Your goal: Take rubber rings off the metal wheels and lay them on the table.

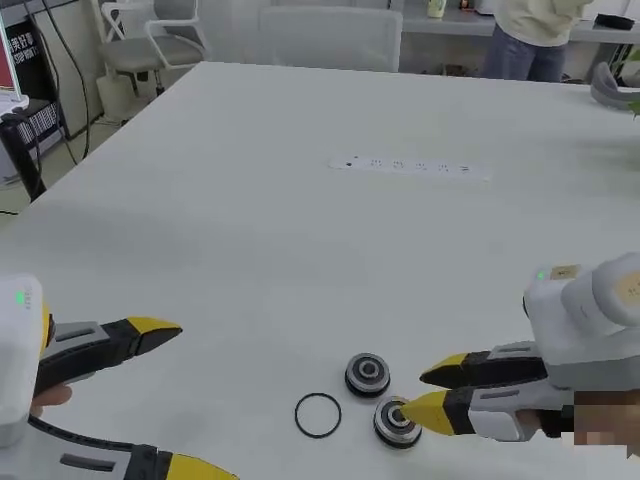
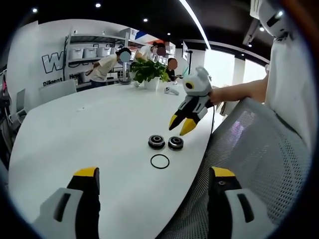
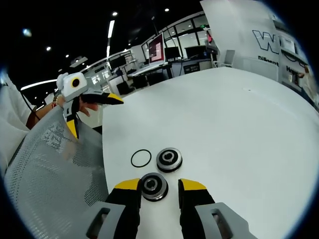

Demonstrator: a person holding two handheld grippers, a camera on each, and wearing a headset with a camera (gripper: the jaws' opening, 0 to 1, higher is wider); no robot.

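Ring (image 1: 318, 415) on table (image 1: 300, 230); far wheel (image 1: 368, 373) at its 2 o'clock, near wheel (image 1: 396, 421) at 3, R gripper (image 1: 415, 396) tips by it.

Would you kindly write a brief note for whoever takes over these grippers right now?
Left gripper: open wide, holding nothing, off to the left of the parts.
Right gripper: open, jaws either side of the near wheel, not clamped on it.
Far wheel lies close beside the near one; one rubber ring lies loose on the table.
Done: one ring off.
Left: both wheels look dark-rimmed, so check each for a ring, strip it, lay it down.
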